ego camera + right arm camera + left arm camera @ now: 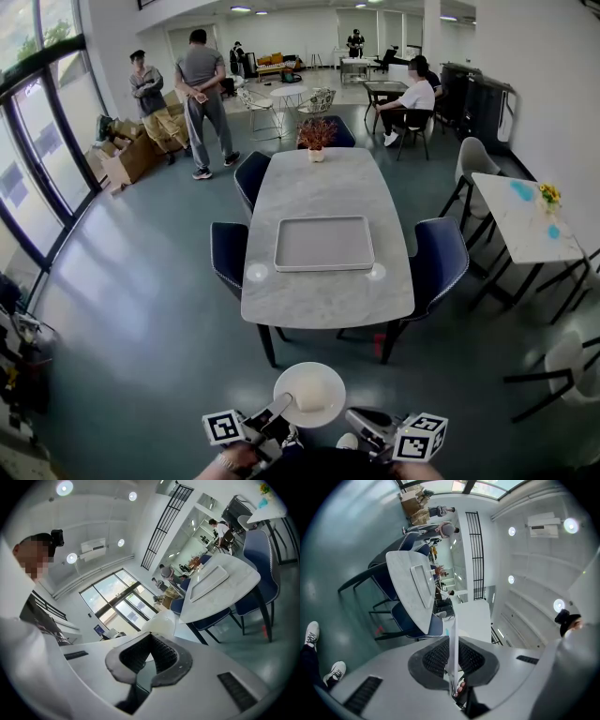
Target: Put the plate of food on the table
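A white plate [296, 418] carrying a pale round piece of food [315, 391] hangs low in the head view, in front of the near end of the grey marble table [323, 300]. My left gripper [282, 406] is shut on the plate's left rim. In the left gripper view the plate [453, 639] shows edge-on between the pads of the left gripper [453, 667]. My right gripper [362, 421] sits just right of the plate, apart from it. In the right gripper view the jaws of the right gripper [150, 635] meet at the tips with nothing between them, and the plate [161, 620] shows beyond.
A grey rectangular tray [323, 244] lies mid-table, with a small white disc [257, 273] at either near corner of it. A potted plant [317, 134] stands at the far end. Dark blue chairs [438, 262] flank the table. People stand at the back left, and a second white table [525, 220] is on the right.
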### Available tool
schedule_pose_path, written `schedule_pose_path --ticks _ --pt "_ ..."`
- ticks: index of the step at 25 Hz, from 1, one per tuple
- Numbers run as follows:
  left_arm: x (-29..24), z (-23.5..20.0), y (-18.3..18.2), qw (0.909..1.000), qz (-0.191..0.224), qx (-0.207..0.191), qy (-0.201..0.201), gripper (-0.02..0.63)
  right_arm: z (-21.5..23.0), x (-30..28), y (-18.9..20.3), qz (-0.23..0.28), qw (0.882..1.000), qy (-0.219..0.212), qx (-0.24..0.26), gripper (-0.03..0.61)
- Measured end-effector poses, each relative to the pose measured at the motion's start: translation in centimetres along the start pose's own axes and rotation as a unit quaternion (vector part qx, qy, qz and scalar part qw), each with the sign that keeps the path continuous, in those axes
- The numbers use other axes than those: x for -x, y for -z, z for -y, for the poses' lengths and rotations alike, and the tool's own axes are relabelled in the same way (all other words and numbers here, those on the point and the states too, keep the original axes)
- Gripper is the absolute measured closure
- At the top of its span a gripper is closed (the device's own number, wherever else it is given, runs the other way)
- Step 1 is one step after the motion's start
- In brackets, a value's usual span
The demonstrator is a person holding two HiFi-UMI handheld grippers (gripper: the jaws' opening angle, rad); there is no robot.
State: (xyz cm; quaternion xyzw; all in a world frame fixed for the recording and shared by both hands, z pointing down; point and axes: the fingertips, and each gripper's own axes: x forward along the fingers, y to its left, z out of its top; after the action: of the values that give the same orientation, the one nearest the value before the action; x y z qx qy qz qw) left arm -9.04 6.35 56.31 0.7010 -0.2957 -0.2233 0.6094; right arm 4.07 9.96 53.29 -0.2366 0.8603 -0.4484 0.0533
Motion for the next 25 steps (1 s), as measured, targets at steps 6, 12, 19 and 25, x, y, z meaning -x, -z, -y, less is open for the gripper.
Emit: schedule_pose_path --ticks 6,12,19,25 --pt "0.0 0.0 -0.1 1.0000 0.002 0.002 -0.002 0.581 0.5 0.1 -0.1 0.007 1.000 -0.001 -0.014 0.568" --pt "0.2 -0.4 -0.8 1.0000 0.003 0.002 -0.004 0.581 0.6 -0.5 -0.2 -0.006 1.000 0.015 -0.009 0.568" --pt "0.8 -0.4 -2.2 1.0000 0.006 0.008 0.001 0.581 0.7 -1.6 -0.2 -0.004 1.000 0.015 -0.020 0.568" --pt "1.0 -0.9 -3.3 0.9997 0.007 0.022 0.003 0.581 0.5 -2.9 -0.3 -0.003 0.999 0.024 -0.022 0.568"
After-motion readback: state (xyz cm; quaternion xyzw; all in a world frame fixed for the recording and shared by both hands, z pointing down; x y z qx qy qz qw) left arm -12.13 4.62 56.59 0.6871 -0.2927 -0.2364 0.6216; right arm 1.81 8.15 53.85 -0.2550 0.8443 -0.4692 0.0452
